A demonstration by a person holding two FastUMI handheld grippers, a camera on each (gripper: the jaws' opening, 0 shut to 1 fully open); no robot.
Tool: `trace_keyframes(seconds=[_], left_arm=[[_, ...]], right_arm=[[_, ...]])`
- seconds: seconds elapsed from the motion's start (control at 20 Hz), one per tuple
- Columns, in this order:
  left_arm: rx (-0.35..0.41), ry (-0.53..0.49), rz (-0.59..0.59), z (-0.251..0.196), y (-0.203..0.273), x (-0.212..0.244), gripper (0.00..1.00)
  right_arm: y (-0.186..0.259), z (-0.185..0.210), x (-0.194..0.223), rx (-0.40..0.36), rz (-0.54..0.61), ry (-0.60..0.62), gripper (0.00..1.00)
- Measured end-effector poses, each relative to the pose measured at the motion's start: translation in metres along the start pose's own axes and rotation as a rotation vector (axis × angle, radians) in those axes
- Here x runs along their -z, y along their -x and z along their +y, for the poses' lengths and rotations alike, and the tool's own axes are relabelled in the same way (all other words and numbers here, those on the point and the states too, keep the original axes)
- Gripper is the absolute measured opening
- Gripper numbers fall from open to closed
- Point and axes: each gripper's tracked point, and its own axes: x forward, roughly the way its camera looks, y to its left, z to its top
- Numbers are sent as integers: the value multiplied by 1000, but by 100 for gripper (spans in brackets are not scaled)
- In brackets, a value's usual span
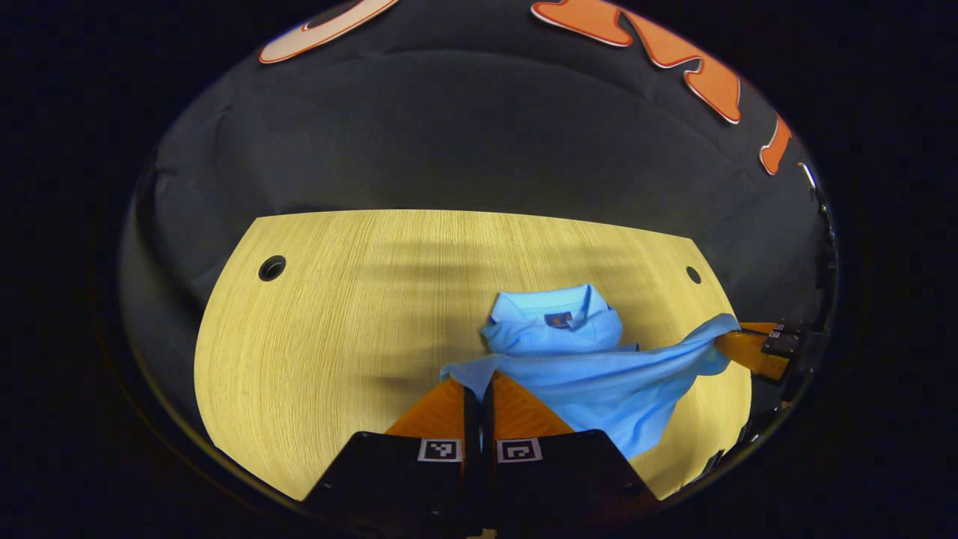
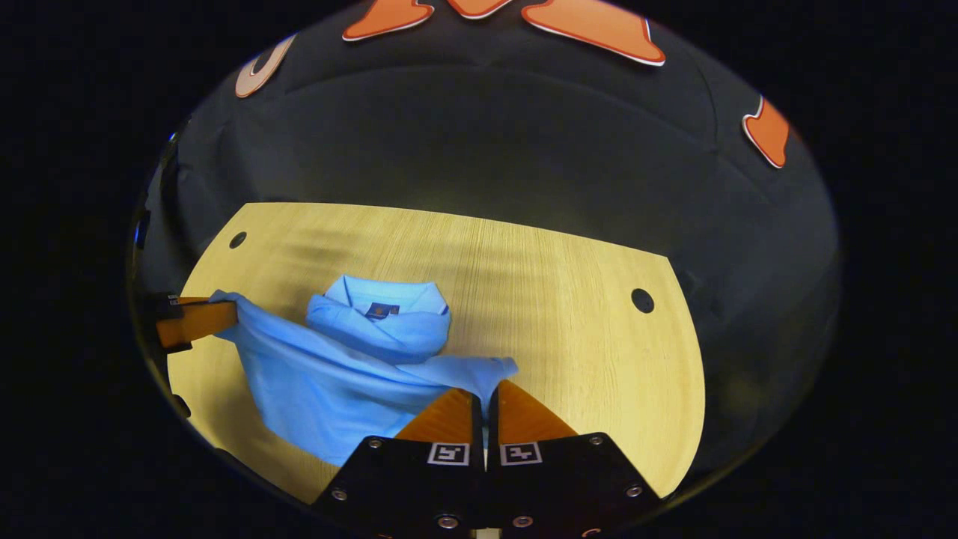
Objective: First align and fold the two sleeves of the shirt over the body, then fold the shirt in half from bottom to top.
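Note:
A light blue polo shirt (image 1: 591,374) lies on the wooden table (image 1: 337,322), collar end flat and away from me, its lower part lifted off the wood. In the left gripper view my left gripper (image 1: 479,385) is shut on one bottom corner of the hem. The right gripper (image 1: 730,344) holds the other corner at the far right, the hem stretched between them. In the right gripper view my right gripper (image 2: 488,389) is shut on the shirt (image 2: 337,367) at its corner, and the left gripper (image 2: 217,314) grips the cloth at far left.
The table (image 2: 569,314) has round cable holes near its back corners (image 1: 272,267) (image 2: 641,300). Black cloth walls close the booth behind and beside the table. Bare wood stretches left of the shirt in the left gripper view.

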Motion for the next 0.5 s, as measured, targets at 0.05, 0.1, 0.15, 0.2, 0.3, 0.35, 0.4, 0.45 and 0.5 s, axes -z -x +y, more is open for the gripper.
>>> trace_keyframes(seconds=[0.05, 0.1, 0.15, 0.2, 0.3, 0.35, 0.4, 0.45, 0.5], left_arm=[[-9, -3, 2, 4, -8, -2, 4], [-20, -5, 2, 8, -16, -5, 4], [-35, -5, 6, 12, -23, -6, 4], [-45, -1, 12, 14, -30, -5, 4], [-54, 6, 25, 19, -34, 0, 7], [-59, 11, 22, 21, -36, 0, 9], [-72, 15, 14, 25, -32, -3, 21], [-82, 15, 2, 27, -31, -6, 37], [-86, 10, -14, 28, -30, -10, 53]], right_arm=[[-11, 2, 0, 1, 3, 7, 1], [-19, 6, 2, -4, 8, 5, 1], [-26, 9, -1, -14, 7, -5, 1], [-31, 11, -4, -16, 0, -12, 2], [-35, 11, -7, -14, -11, -26, 4], [-34, 11, -7, -16, -10, -33, 6], [-34, 12, -6, -23, -5, -44, 11], [-33, 11, -6, -24, 1, -51, 13], [-30, 11, -6, -25, 6, -59, 22]])
